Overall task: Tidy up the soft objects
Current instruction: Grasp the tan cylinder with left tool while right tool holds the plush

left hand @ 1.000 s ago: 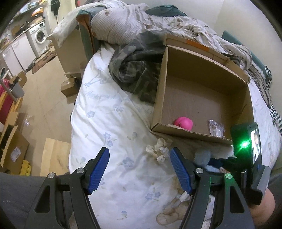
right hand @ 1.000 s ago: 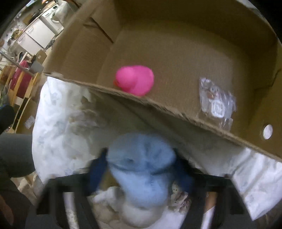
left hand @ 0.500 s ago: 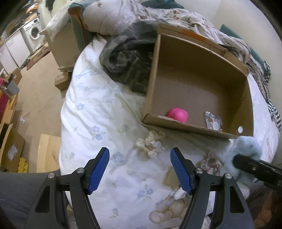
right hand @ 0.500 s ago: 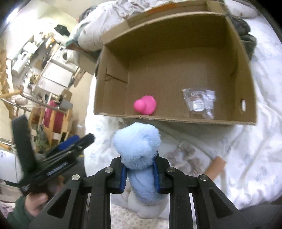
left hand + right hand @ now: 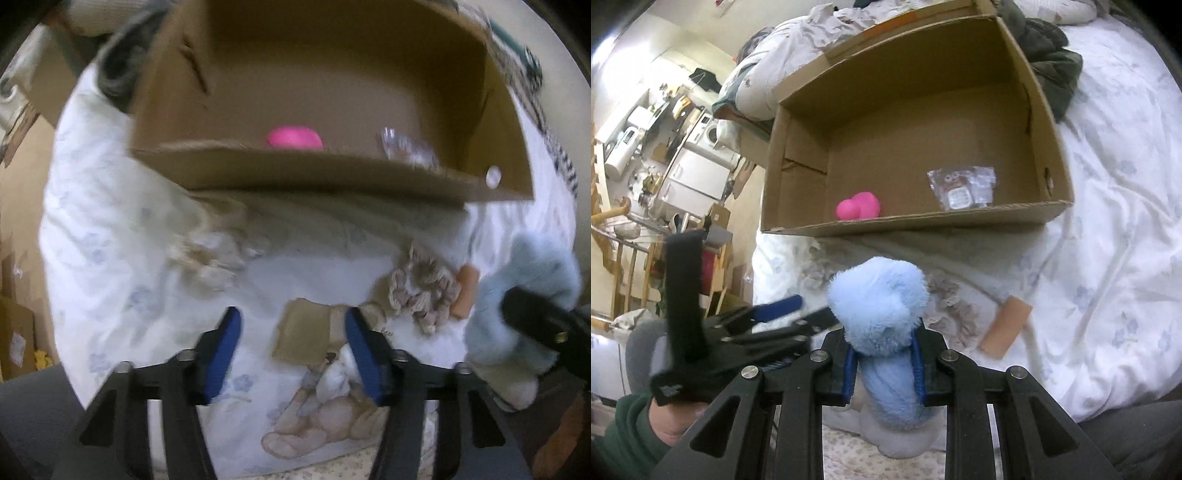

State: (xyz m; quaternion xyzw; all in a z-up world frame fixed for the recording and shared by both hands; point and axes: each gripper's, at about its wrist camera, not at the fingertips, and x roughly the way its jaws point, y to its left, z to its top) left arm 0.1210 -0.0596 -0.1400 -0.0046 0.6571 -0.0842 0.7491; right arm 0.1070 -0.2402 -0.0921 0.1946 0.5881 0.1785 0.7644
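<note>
My right gripper [image 5: 882, 365] is shut on a fluffy blue plush toy [image 5: 879, 306], held above the bed just in front of the open cardboard box [image 5: 916, 221]. In the box lie a pink soft toy [image 5: 858, 206] and a clear plastic packet [image 5: 962, 186]. My left gripper [image 5: 291, 347] points down at the flowered sheet. Its jaws are closing, and no pad touches anything. A tan patch [image 5: 303, 336] lies on the sheet below the gap. A crumpled beige soft thing [image 5: 210, 258] and a frilly beige one [image 5: 424, 291] lie on the sheet. The blue plush [image 5: 524, 280] shows at the right edge.
A small tan piece [image 5: 1004, 328] lies on the sheet right of the plush. A camouflage garment [image 5: 1049, 62] is heaped behind the box, beside piled bedding [image 5: 768, 70]. The bed edge drops at the left to a floor with a washing machine [image 5: 709, 133] and clutter.
My left gripper has come down closer to the sheet and the box, and its jaws have narrowed. The right gripper has carried the blue plush up and back from the box's front wall.
</note>
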